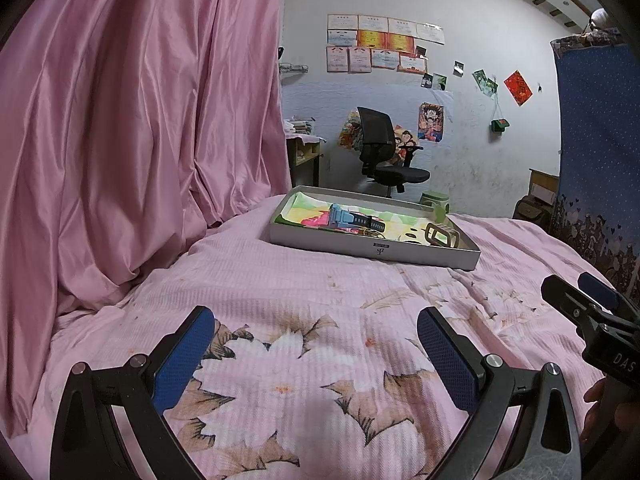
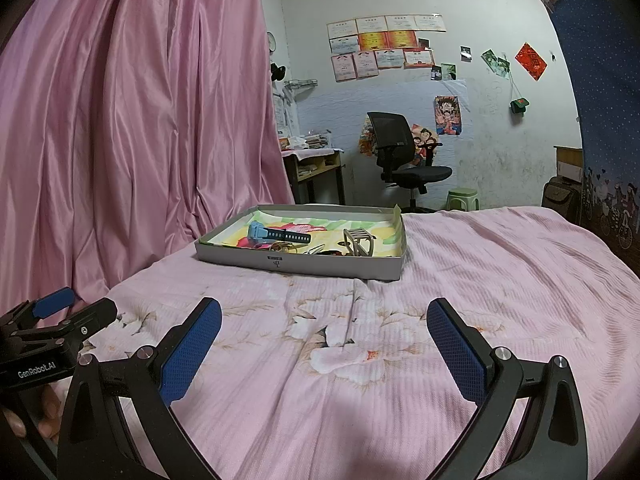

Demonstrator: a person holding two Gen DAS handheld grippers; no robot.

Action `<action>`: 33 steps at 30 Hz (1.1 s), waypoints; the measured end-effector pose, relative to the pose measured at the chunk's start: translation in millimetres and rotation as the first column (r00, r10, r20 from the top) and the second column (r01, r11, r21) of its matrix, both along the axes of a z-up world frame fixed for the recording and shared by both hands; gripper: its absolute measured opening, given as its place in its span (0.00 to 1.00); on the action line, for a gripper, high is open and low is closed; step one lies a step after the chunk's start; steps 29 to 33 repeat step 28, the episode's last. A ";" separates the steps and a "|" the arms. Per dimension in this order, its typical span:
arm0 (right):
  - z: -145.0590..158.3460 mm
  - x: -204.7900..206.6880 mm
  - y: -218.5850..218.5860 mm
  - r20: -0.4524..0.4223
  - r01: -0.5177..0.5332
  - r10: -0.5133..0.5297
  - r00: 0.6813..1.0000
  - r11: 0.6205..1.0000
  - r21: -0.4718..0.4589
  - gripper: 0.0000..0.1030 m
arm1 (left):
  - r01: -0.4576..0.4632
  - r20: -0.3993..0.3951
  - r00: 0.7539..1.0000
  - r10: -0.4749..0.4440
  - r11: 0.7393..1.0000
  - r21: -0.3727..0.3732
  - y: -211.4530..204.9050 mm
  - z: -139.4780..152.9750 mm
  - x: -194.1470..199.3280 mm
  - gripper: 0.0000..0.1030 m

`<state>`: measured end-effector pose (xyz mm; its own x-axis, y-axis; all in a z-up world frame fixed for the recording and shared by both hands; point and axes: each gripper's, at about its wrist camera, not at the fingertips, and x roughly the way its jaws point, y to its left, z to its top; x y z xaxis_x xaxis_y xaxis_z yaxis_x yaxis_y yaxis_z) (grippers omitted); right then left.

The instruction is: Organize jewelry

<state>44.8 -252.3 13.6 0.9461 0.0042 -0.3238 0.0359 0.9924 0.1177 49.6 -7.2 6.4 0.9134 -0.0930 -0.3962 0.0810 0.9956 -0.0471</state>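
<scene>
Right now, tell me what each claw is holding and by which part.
Nothing. The left claw and right claw are both open and empty above the bedspread; the blue watch lies in the tray.

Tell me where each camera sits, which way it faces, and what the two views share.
Left wrist: on the open left gripper above the bed, facing the tray; the right gripper shows at right.
Right wrist: on the open right gripper, same heading; the left gripper shows at left.
Shared: tray, blue watch, pink curtain, office chair.
</scene>
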 end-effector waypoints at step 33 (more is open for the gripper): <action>0.7 0.1 0.6 0.000 0.000 0.000 1.000 1.000 -0.001 0.98 | -0.018 0.001 1.000 0.018 1.000 0.014 18.3 2.6 5.8 0.99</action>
